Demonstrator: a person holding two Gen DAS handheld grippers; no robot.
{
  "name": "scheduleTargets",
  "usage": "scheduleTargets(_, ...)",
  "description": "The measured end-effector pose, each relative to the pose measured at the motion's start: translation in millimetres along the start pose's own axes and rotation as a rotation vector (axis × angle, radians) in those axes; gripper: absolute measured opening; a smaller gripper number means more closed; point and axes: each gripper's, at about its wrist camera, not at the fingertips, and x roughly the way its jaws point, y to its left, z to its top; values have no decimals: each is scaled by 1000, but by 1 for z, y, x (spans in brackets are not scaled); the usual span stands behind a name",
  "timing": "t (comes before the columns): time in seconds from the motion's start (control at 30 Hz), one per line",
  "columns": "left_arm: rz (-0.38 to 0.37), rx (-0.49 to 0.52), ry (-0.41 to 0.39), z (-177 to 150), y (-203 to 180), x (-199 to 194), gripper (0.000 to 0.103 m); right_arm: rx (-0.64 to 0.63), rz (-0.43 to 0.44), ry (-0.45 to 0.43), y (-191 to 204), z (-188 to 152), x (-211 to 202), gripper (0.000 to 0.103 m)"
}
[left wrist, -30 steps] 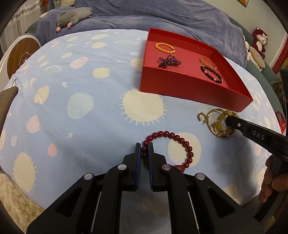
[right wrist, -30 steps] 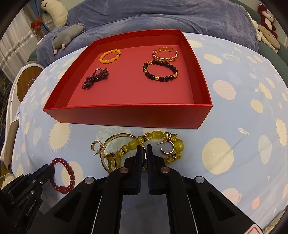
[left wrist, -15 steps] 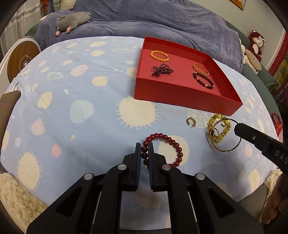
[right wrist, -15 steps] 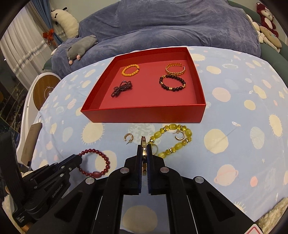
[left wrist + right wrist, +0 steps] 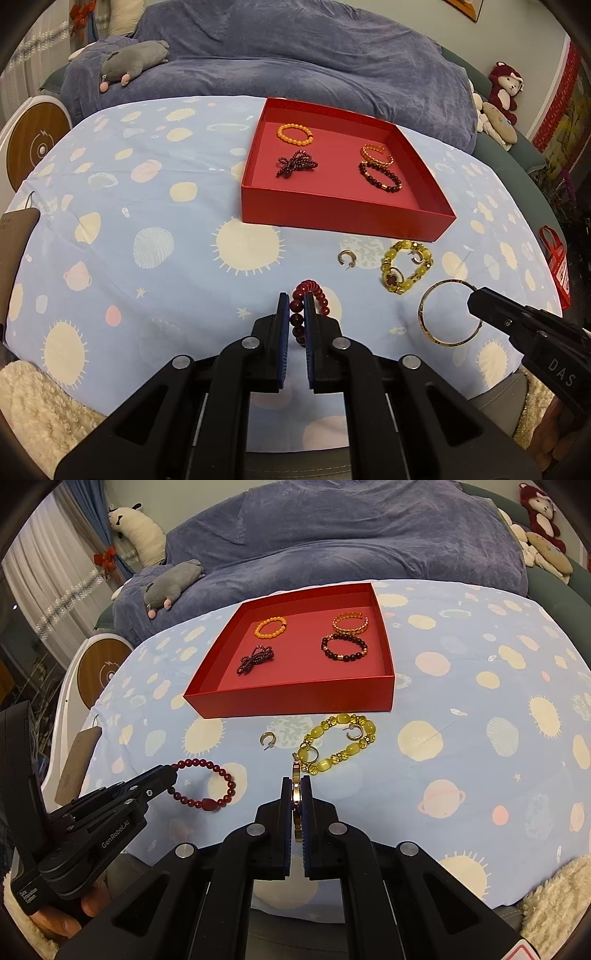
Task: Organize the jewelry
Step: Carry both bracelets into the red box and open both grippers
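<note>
Jewelry is spread on my blue sun-and-planet cloth [image 5: 155,206], and some sits in the red box [image 5: 343,216] at 12 o'clock from my grippers.

My left gripper [image 5: 296,314] is squeezed shut on the dark red bead bracelet [image 5: 308,308]. In the right wrist view that bracelet [image 5: 207,782] hangs from the tip of my left gripper [image 5: 170,775] at 9 o'clock, a round loop just above the cloth.

My right gripper [image 5: 296,794] is pinched tight on the thin gold bangle [image 5: 295,786], which I see edge-on between the pads. In the left wrist view the bangle [image 5: 448,314] shows as a big ring at the tip of my right gripper [image 5: 474,301], at 3 o'clock.

Inside the box lie four things: an orange bead bracelet [image 5: 271,627], a dark twisted bead strand [image 5: 255,660], a gold chain cuff [image 5: 350,624] and a black bead bracelet with gold bits [image 5: 343,648].

On the cloth between the box and my grippers lie a yellow bead bracelet [image 5: 340,744], a small hoop earring [image 5: 266,739] to its 9 o'clock side, another hoop earring [image 5: 355,732] inside the yellow loop, and a small ring [image 5: 308,755] touching the yellow beads.

A grey stuffed toy [image 5: 171,583] lies on the purple blanket [image 5: 351,535] far back.
</note>
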Motion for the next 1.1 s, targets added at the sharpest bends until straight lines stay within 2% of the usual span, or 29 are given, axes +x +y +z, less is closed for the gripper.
scheduleTargets(0.43, -68, -4, -37, 39, -13, -20, 7, 30, -1, -42, -9, 25, -7, 4)
scheduleTargets(0.73, -130, 39, -135, 107, -40, -20, 7, 7, 5, -104, -4, 86, 4, 4)
scheduleTargets(0.93, -177, 14, -155, 144, -47, 2, 8, 3, 0, -118, -2, 123, 28, 4)
scheduleTargets(1.1, -186, -19, -95, 152, -39, 40, 8, 18, -3, -72, -4, 132, 62, 4)
